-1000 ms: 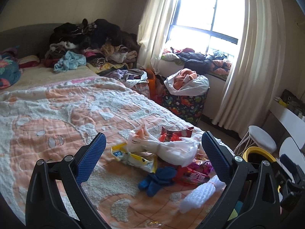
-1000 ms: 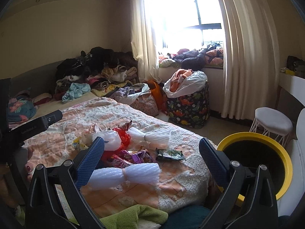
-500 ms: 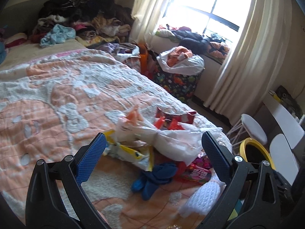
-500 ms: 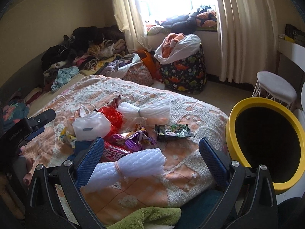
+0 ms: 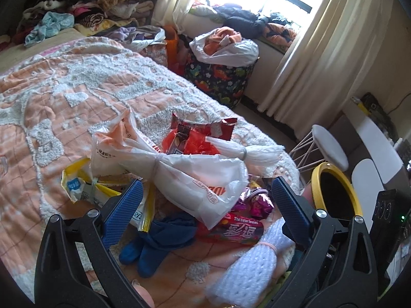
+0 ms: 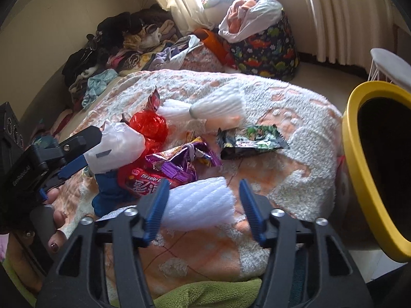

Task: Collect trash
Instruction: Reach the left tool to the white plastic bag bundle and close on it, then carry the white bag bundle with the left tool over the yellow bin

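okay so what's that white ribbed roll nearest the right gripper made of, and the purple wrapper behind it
White ribbed roll: looks like soft foam netting, matte and slightly translucent; the sign is its ridged mesh texture. Purple wrapper: probably metallised plastic film, glossy; it is crinkled, with bright glints on the creases.

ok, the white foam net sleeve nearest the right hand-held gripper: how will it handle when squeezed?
The white foam net sleeve is probably very light and squashy: ribbed mesh foam, cinched mid-length. It likely compresses as the closing right hand-held gripper pinches it, the free end drooping.
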The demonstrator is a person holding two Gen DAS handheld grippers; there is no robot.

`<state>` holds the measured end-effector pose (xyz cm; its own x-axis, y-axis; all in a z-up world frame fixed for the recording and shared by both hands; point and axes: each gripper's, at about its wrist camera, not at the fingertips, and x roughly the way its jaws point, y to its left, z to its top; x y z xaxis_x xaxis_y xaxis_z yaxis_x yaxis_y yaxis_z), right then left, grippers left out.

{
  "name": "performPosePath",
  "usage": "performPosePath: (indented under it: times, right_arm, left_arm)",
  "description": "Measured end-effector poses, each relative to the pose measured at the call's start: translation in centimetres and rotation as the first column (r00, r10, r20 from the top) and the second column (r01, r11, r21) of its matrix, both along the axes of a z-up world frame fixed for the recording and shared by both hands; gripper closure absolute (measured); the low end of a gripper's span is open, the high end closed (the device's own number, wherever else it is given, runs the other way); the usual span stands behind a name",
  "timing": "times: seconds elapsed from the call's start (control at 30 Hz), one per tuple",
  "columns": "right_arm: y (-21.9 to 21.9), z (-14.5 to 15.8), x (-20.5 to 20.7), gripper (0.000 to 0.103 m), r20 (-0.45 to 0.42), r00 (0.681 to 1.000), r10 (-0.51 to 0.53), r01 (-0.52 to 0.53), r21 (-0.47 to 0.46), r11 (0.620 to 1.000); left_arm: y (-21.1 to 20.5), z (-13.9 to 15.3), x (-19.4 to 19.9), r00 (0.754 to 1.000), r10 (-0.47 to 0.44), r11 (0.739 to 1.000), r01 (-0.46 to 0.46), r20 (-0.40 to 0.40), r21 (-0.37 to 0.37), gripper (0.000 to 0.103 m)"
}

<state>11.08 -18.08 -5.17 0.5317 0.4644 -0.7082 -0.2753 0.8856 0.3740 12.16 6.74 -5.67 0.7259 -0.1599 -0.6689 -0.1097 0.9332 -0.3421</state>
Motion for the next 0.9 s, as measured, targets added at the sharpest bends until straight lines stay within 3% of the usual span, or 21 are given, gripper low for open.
performPosePath:
  times: [0.07, 0.13, 0.23, 0.53, 0.9]
  right_arm:
    - [-0.1, -0.1, -0.1, 0.073, 0.0, 1.0, 0.005, -0.005, 0.005, 1.0]
    - [-0.1, 0.0, 0.0, 0.085, 0.011, 1.0, 0.005, -0.005, 0.005, 1.0]
    - [-0.5, 0.1, 0.0, 0.089, 0.022, 1.0, 0.0, -0.001, 0.03, 1.0]
    - [-1.4, 1.8, -1.3, 0.093, 0.114, 0.993, 0.016, -0.024, 0.069, 0.997]
    - [-3.2, 6.0, -2.8, 0.094, 0.255, 0.967, -0.016, -0.012, 0.108, 0.994]
  left_arm:
    - [0.1, -0.4, 0.3, 1.0, 0.015, 1.0, -0.015, -0.02, -0.005, 0.013]
    - [0.1, -0.7, 0.5, 0.999, 0.021, 1.0, -0.021, -0.032, 0.002, 0.027]
    - [0.2, -1.1, 0.4, 0.999, 0.022, 1.0, -0.022, -0.044, 0.003, 0.045]
    - [0.3, -0.6, -0.5, 0.999, 0.032, 0.999, -0.032, -0.01, 0.011, 0.076]
    - [-0.8, 3.5, -3.3, 0.989, 0.023, 0.998, -0.031, 0.144, 0.052, 0.083]
